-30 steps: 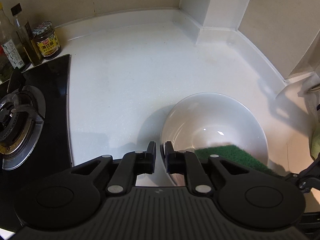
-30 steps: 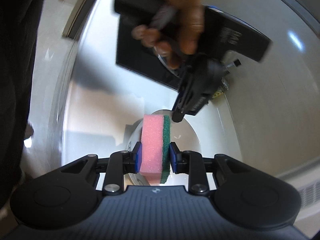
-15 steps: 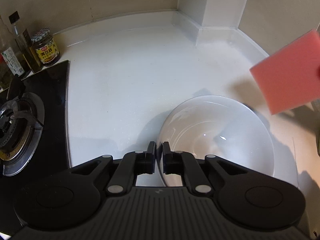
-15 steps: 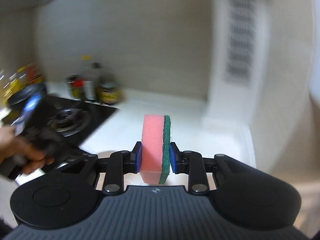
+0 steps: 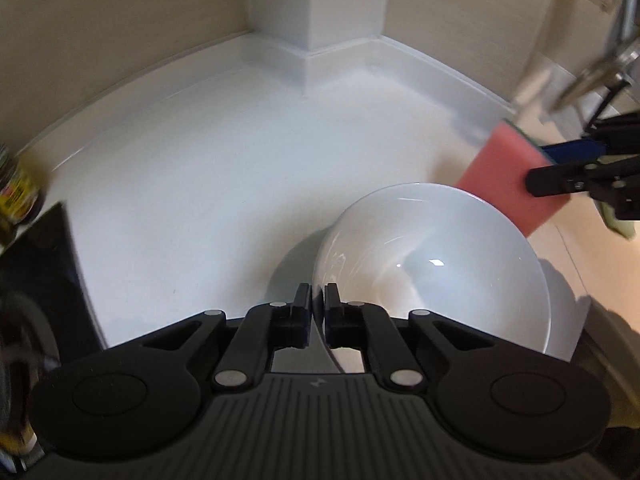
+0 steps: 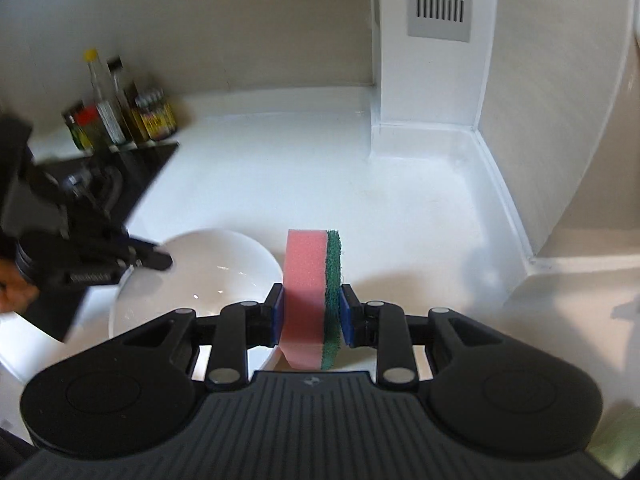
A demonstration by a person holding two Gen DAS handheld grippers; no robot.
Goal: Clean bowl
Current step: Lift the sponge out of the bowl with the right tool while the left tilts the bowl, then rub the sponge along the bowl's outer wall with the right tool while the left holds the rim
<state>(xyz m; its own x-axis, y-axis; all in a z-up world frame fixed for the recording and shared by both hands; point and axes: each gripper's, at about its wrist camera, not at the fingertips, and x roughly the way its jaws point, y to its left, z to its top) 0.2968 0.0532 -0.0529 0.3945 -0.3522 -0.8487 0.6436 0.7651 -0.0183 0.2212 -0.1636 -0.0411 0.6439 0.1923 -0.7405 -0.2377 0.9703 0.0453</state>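
the left gripper [image 5: 317, 304] at lower centre is clamped on the near rim of the white bowl [image 5: 432, 264], which fills the lower right above the counter [image 5: 224, 168]. the right gripper [image 6: 311, 314] squeezes a pink-and-green sponge [image 6: 312, 296] upright, just right of the bowl [image 6: 200, 276] at lower left.

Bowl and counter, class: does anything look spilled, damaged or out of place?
Nothing stands out. The white bowl looks intact, its rim pinched by the left gripper; the sponge sits clamped in the right gripper; no spill shows on the counter.
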